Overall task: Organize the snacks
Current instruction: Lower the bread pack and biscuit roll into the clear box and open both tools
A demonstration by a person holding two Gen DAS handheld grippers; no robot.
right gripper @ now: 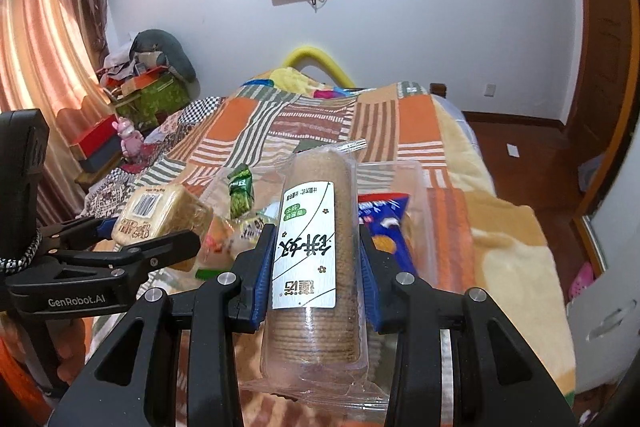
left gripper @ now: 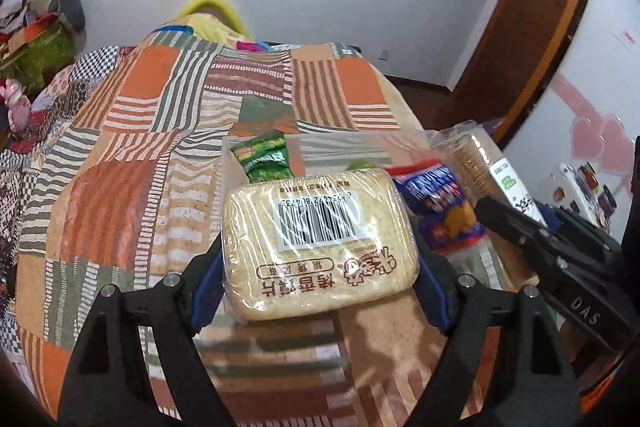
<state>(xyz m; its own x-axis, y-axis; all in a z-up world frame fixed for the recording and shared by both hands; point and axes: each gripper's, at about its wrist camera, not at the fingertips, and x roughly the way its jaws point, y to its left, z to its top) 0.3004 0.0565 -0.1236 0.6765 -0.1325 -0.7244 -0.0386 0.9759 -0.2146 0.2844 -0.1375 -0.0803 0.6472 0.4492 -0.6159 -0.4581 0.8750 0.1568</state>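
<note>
My left gripper point(left gripper: 320, 267) is shut on a wrapped pack of toast slices point(left gripper: 320, 239) with a barcode label, held above the patchwork bedspread point(left gripper: 160, 147). It also shows in the right wrist view point(right gripper: 160, 215). My right gripper point(right gripper: 316, 263) is shut on a clear-wrapped roll of round crackers point(right gripper: 316, 247) with a white label, also seen in the left wrist view point(left gripper: 480, 163). A green snack packet point(left gripper: 266, 155), a blue biscuit bag point(left gripper: 436, 195) and other small packets point(right gripper: 224, 235) lie in a clear plastic tray point(right gripper: 416, 179) on the bed.
The bed's right edge drops to a wooden floor point(right gripper: 532, 163). Boxes and clutter point(right gripper: 136, 95) stand at the far left by the curtain point(right gripper: 40, 47). A yellow pillow point(left gripper: 212, 15) lies at the head of the bed. A door point(left gripper: 532, 11) is at the right.
</note>
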